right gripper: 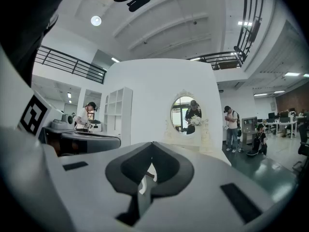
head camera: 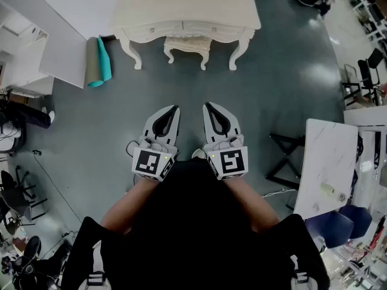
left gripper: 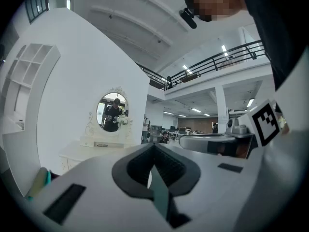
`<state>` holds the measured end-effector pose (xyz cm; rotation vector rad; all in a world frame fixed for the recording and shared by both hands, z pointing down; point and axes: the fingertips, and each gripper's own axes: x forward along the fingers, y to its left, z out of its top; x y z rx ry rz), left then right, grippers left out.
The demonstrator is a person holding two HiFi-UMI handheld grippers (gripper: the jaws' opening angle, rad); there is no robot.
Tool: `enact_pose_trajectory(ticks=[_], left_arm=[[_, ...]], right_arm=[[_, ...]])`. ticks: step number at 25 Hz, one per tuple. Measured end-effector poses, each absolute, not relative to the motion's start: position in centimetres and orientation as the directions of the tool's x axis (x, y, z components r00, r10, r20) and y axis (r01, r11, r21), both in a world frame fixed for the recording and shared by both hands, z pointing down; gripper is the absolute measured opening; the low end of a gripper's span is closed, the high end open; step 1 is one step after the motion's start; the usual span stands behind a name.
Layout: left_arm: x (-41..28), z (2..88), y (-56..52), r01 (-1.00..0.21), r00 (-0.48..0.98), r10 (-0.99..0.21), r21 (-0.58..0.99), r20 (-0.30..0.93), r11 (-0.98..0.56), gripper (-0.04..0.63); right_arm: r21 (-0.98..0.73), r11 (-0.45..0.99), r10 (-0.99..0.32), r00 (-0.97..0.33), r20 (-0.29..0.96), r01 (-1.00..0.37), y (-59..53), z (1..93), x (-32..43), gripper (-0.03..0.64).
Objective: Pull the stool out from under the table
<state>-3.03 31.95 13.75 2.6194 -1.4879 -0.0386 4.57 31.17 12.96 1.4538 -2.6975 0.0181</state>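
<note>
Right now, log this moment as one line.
stage: pull not begun | stool: tucked under table | left gripper: jaws shut, empty | right gripper: jaws shut, empty | both: apart from stool

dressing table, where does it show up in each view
head view: dressing table at top centre, with the stool tucked under it.
left gripper view: left of centre, low.
right gripper view: right of centre.
shared landmark: the oval mirror standing on it, in both gripper views; the head view does not show it.
</note>
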Motion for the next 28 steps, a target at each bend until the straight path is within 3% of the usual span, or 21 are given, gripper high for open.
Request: enact_pose_trajectory(ticks=[10, 28], left_arm=[[-3.4, 15.2, 33.3, -0.894, 0.442, -0.895, 0.112, 0.067, -0.433, 0.003], [-6.8, 19.4, 22.4, -0.884, 0.453, -0.886, 0.182, 0.102, -0.431, 0.003]], right_arm=[[0.046, 0.524, -0.852, -0.524, 0.012, -0.851, 32.6, 12.8, 7.0, 0.018], [0.005, 0.51, -0.849, -0.502, 0.166, -0.86, 23.4, 17.9, 7.7, 0.02]])
